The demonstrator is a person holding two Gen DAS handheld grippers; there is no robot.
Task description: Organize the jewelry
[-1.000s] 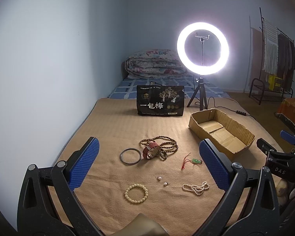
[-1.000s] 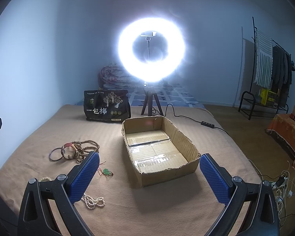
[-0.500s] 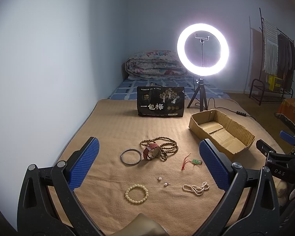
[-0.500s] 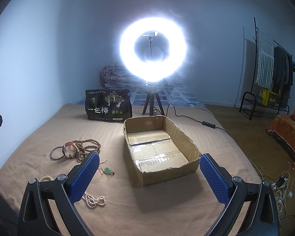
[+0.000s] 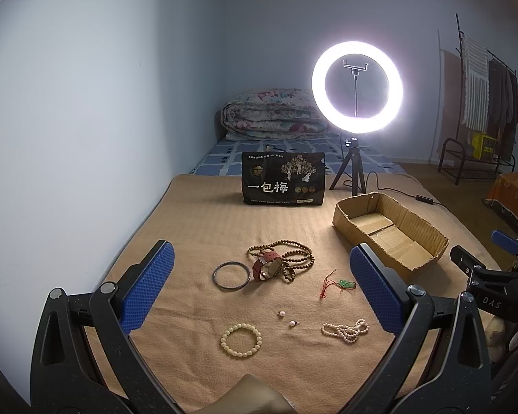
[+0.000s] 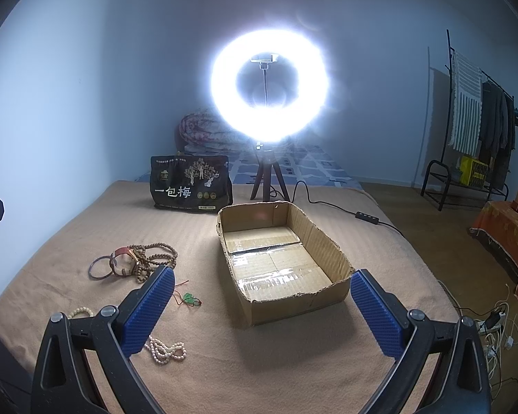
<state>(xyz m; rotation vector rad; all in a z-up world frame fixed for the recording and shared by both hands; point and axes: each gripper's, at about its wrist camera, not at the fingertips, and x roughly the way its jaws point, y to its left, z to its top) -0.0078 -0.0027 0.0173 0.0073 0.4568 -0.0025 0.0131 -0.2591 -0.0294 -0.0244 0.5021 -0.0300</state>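
Your left gripper (image 5: 260,289) hangs spread wide over the blanket (image 5: 203,227), gripping nothing; your right gripper (image 6: 260,305) is equally released. At 12 o'clock from the right one sits the cardboard box (image 6: 328,241), holding only its taped bottom flaps. From the left one, the cream bead bracelet (image 5: 240,339) lies nearest at 6 o'clock, the pearl string (image 5: 345,329) at 4, the brown bead necklace (image 5: 293,258) and dark bangle (image 5: 231,276) toward 12.

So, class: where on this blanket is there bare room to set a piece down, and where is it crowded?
Bare: the blanket between the black pouch and the wooden bead necklace, and the cardboard box floor. Crowded: around the watch, bangle, jade pendant, cream bracelet and pearl strand.
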